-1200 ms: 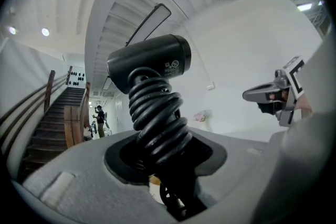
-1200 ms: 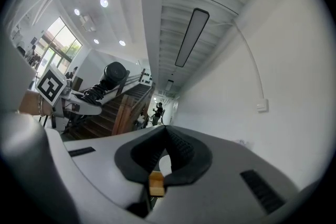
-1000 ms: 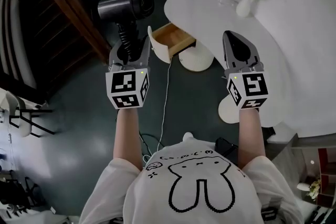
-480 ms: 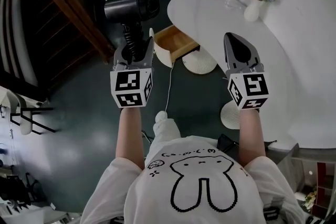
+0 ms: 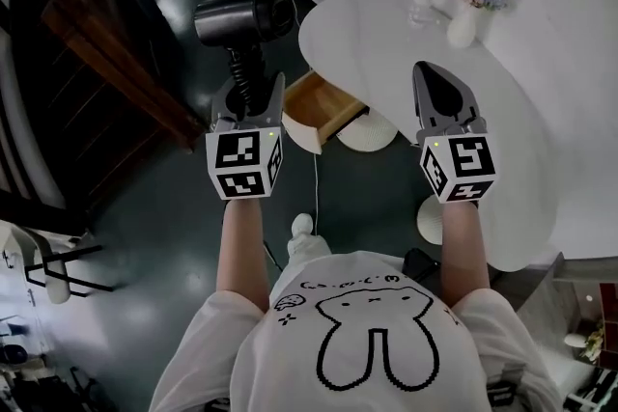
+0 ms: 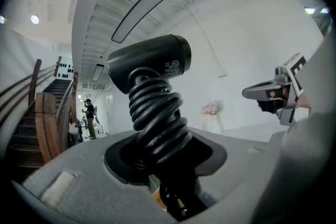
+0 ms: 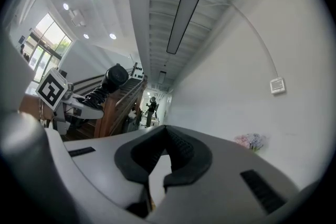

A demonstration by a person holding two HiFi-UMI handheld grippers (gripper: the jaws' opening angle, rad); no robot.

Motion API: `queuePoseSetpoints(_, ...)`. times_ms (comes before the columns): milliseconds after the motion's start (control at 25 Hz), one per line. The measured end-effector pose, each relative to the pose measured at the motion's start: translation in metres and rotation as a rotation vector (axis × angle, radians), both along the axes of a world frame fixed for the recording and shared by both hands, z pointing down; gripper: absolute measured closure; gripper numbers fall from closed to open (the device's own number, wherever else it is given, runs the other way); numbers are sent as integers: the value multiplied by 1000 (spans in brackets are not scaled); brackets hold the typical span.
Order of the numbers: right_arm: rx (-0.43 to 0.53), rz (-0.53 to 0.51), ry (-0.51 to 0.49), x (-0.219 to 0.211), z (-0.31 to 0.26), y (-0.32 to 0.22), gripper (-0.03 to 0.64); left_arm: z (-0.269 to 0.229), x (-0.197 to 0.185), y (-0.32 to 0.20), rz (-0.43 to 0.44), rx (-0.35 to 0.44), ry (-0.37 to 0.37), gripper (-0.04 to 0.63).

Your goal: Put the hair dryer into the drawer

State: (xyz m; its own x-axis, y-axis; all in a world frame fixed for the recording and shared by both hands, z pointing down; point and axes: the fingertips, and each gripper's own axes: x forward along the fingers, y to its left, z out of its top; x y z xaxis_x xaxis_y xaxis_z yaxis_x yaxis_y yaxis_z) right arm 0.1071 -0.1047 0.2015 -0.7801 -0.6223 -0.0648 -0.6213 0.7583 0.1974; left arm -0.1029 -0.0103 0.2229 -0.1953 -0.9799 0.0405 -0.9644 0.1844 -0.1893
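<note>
A: Left gripper (image 5: pixel 246 101) is clamped on the dryer (image 5: pixel 246 17), gripping the handle wrapped in cord (image 5: pixel 242 72). The head stands upright above the jaws, just left of the open drawer (image 5: pixel 326 104)
B: Risk?
A: The coils could slip in the pads, and the bulky head may catch the drawer front or table (image 5: pixel 367 34) edge
B: Right gripper (image 5: pixel 436 82)?
A: Closed, empty, over the table at right. Both forearms (image 5: pixel 239 246) reach forward, level, side by side

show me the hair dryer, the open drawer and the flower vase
hair dryer (image 5: pixel 243 17): head view, on its dark barrel
drawer (image 5: pixel 323 99): head view, on its wooden inside
vase (image 5: pixel 462 26): head view, on its white body
</note>
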Motion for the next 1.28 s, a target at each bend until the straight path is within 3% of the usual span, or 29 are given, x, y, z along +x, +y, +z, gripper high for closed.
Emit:
queuePoseSetpoints(360,-53,120,14,-92,12,-39,617,23,-106,-66,118,-80,35,413)
queuePoseSetpoints(600,-101,202,38,-130,34,-51,618,58,-151,-99,191,-168,61,413)
queuePoseSetpoints(840,-173,253,73,-148,67,-61,617,115,-164,-120,256,-298,98,413)
queuePoseSetpoints(1280,-330,263,148,-152,144,-64,617,228,-151,-113,300,-568,190,413)
